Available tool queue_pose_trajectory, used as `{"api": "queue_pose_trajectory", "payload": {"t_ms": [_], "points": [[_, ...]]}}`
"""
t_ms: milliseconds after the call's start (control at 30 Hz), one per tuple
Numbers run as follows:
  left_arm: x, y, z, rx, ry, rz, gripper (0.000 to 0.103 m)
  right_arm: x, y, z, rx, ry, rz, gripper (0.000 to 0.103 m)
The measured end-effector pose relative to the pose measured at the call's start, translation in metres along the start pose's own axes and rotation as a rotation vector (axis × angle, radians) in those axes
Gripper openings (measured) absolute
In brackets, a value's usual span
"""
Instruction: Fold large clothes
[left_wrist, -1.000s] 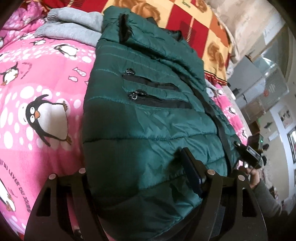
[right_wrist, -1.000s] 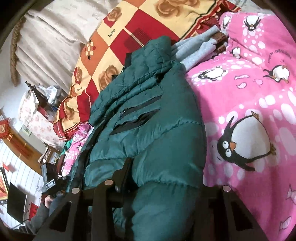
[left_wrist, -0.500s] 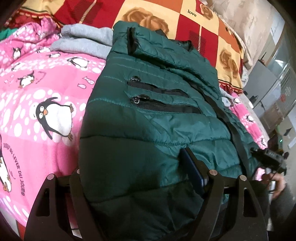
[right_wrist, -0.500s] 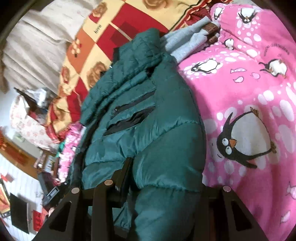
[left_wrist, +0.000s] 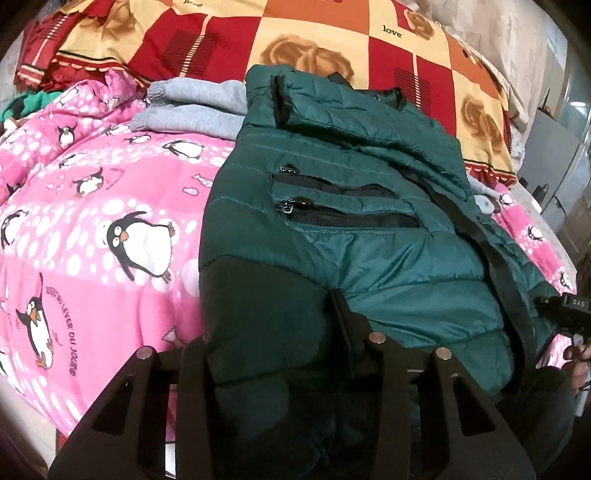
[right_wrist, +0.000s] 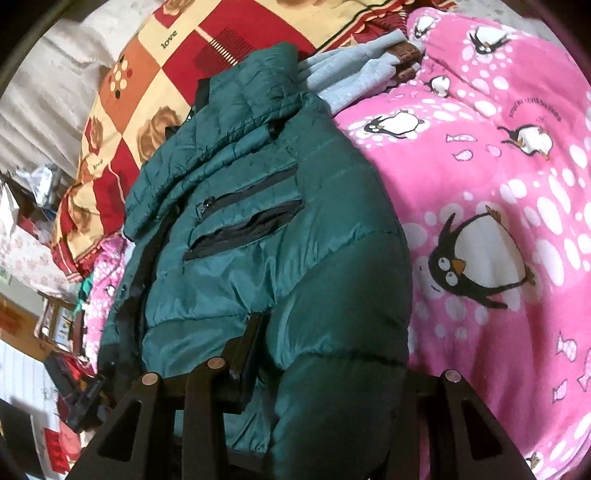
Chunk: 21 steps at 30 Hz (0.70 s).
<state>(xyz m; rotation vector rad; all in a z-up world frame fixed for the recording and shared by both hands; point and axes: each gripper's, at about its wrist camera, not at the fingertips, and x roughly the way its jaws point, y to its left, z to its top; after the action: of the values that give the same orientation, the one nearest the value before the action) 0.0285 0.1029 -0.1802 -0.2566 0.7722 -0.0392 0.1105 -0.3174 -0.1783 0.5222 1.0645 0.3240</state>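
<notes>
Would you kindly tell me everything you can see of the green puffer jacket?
The green puffer jacket is dark teal, quilted in horizontal bands of shiny, nylon-looking fabric. Two black zipped chest pockets sit one above the other, and a black front strip runs down one side. It lies partly folded on the pink penguin blanket, its collar end against grey folded garments. The left gripper and right gripper each have its near hem between their jaws.

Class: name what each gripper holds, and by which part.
Both hold the green jacket: left gripper and right gripper each pinch its near edge.
</notes>
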Motion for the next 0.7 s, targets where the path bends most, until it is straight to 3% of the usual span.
{"api": "queue_pose_trajectory", "payload": {"t_ms": [433,700], "points": [[0.004,-0.009,-0.002,0.067,0.009,0.069,0.04,-0.002,-0.003,-0.001,0.015,-0.01,0.023,0.037],[0.005,-0.01,-0.002,0.072,0.013,0.075,0.041,-0.003,-0.006,-0.002,0.019,-0.014,0.032,0.037]]}}
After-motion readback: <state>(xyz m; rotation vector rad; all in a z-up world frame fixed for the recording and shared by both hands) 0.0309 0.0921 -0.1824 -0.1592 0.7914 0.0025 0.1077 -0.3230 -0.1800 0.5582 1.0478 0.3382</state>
